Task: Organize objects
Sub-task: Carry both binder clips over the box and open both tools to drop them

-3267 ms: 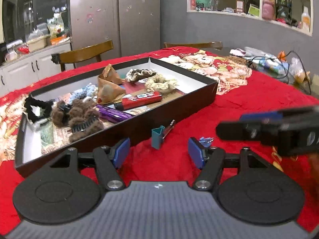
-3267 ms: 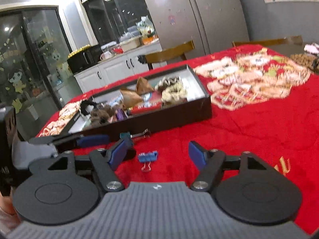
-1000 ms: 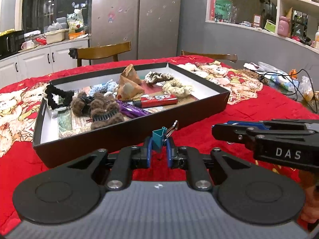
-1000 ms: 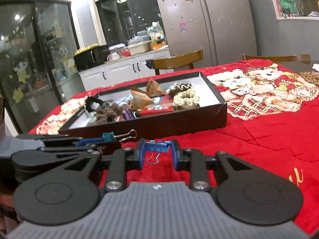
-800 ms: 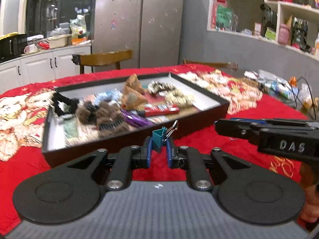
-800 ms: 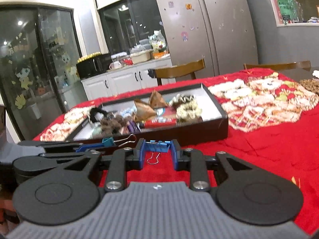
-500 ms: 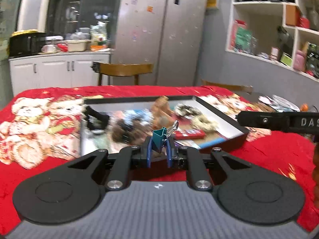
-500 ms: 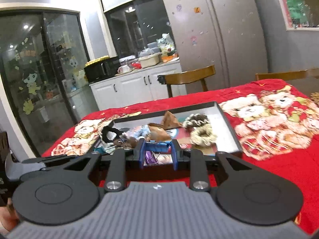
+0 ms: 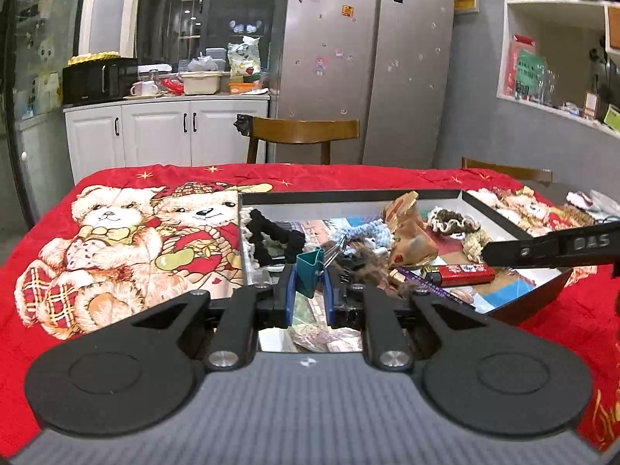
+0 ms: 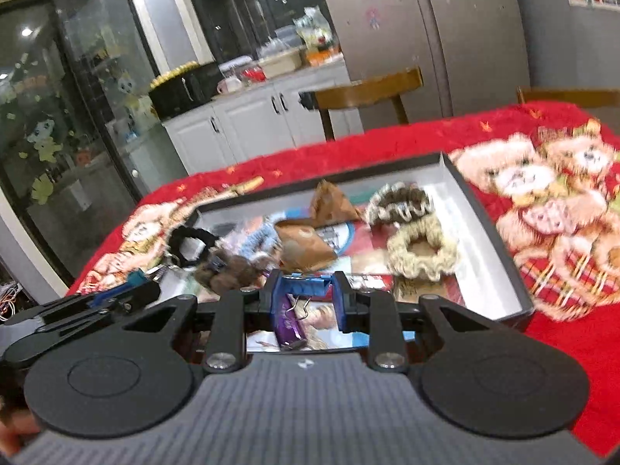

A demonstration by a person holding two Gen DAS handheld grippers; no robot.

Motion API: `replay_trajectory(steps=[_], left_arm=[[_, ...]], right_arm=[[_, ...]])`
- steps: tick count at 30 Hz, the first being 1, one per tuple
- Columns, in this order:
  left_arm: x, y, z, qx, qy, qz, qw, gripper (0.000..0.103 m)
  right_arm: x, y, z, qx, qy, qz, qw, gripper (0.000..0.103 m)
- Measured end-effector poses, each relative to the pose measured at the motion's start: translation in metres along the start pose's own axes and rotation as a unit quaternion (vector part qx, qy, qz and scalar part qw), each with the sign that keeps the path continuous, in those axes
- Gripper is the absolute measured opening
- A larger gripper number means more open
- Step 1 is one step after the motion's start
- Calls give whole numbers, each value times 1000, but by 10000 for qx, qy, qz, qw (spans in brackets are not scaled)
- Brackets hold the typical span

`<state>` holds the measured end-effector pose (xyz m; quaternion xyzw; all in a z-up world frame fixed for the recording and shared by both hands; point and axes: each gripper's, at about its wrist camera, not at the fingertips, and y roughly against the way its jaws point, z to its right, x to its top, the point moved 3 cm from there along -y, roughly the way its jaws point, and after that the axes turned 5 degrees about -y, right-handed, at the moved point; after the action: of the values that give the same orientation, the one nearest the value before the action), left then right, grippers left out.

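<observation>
My left gripper (image 9: pixel 309 290) is shut on a teal binder clip (image 9: pixel 310 274) and holds it above the left end of the black box (image 9: pixel 348 195). My right gripper (image 10: pixel 306 300) is shut on a blue binder clip (image 10: pixel 306 286) and holds it above the box's (image 10: pixel 488 209) near side. The box holds hair ties, a black scrunchie (image 9: pixel 271 238), brown paper packets (image 9: pixel 410 240), a red lighter (image 9: pixel 463 274) and a purple tube (image 10: pixel 286 323). The right gripper's fingers show in the left wrist view (image 9: pixel 550 248), and the left gripper's in the right wrist view (image 10: pixel 97 302).
The table has a red cloth with teddy bears (image 9: pixel 128 232). A wooden chair (image 9: pixel 302 137) stands at the far edge, with white cabinets (image 9: pixel 162 131) and a fridge behind. A second chair back (image 9: pixel 507 172) is at the right.
Both grippers closed on the clips on the cloth, lifted them and carried them forward. They now hang over the box's inside instead of in front of its near wall.
</observation>
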<state>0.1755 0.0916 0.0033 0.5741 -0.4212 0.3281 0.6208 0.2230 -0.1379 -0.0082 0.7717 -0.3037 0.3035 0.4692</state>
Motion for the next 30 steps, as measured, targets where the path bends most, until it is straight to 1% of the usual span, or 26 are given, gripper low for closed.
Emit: replay_trajectory(steps=[6, 13, 18, 23, 24, 26, 28, 29, 30], left_arm=[[-5, -16, 4, 21, -43, -143, 9999, 18], [-9, -23, 8, -8, -133, -188, 9997, 18], [-11, -28, 7, 5, -110, -238, 9997, 18], [-12, -29, 6, -76, -54, -225, 9997, 19], [-12, -28, 6, -94, -66, -213, 9997, 19], [-11, -24, 8, -85, -144, -154, 9997, 19], [-8, -17, 11, -1, -311, -38, 9995, 19], [-6, -13, 14, 83, -440, 57, 9990, 20], [-2, -7, 18, 198, -587, 158, 9980, 26]], right_arm=[[-5, -20, 8, -69, -42, -100, 9999, 30], [-6, -27, 11, -152, 110, -141, 9997, 30], [-6, -28, 12, -94, 160, -132, 9997, 30], [-5, -27, 12, 14, 131, -99, 9999, 34], [-5, -26, 12, 53, 105, -95, 9999, 35], [-4, -23, 13, 112, 43, -58, 9999, 53], [-2, -16, 12, 180, 21, 35, 9998, 58], [0, -11, 10, 246, 29, 107, 9996, 64], [2, -4, 8, 344, 49, 184, 9992, 67]])
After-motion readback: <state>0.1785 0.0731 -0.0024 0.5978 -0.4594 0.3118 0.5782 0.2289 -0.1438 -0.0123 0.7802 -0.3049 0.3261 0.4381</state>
